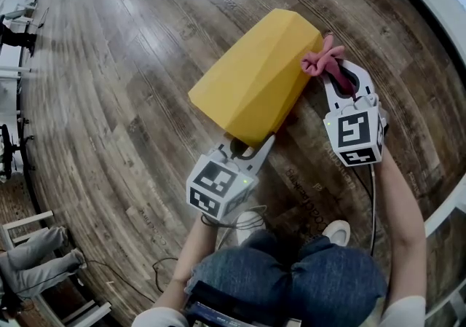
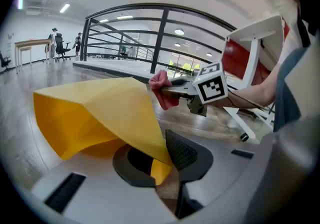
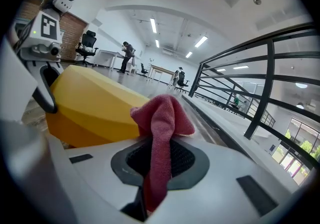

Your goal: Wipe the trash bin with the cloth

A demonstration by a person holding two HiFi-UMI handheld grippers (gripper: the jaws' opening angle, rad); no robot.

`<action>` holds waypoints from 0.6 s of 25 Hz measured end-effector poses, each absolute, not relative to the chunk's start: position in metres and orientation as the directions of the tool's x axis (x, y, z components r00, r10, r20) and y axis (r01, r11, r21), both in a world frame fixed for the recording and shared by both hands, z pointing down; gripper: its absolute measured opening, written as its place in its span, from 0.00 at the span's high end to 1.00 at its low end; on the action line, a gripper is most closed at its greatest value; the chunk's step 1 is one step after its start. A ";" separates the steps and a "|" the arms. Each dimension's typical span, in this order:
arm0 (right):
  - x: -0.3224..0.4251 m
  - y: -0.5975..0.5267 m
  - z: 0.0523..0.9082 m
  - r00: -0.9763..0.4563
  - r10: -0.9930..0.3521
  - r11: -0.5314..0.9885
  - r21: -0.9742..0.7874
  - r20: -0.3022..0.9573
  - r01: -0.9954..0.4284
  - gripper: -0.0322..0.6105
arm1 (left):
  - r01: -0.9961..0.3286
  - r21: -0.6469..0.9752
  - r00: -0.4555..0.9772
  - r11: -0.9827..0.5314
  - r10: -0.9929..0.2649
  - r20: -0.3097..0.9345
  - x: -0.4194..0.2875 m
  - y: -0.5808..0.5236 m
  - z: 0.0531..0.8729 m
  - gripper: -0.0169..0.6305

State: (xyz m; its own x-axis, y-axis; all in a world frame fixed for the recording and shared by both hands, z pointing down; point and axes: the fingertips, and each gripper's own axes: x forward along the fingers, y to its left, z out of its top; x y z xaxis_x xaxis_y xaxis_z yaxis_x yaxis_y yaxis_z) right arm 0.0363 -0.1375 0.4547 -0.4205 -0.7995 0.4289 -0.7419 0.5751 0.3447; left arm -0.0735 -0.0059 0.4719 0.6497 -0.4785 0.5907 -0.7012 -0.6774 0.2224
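Head view: left gripper (image 1: 251, 145) jaws pinch the faceted yellow trash bin (image 1: 255, 74) at its rim. Right gripper (image 1: 342, 76) jaws clamp a crumpled pink cloth (image 1: 322, 60).

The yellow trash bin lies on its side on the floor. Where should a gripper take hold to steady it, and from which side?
Grip the thin rim of the open mouth, coming from the end nearest the person. The faceted body of the yellow trash bin looks too broad for the jaws; only the wall edge fits between them, which is where the left gripper clamps it.
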 end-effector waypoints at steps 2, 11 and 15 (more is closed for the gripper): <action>0.032 -0.129 0.449 -0.441 -0.791 0.592 0.348 0.424 -0.726 0.87 | -0.686 0.270 0.683 -0.675 -0.471 0.558 -0.071 -0.009 0.460 0.88; -0.012 -0.053 0.380 -0.635 -0.704 0.710 0.344 0.318 -0.614 0.87 | -0.602 0.404 0.789 -0.689 -0.431 0.439 -0.054 -0.014 0.415 0.89; -0.033 -0.019 0.384 -0.690 -0.652 0.758 0.296 0.316 -0.581 0.87 | -0.602 0.423 0.792 -0.678 -0.437 0.427 -0.053 -0.013 0.414 0.89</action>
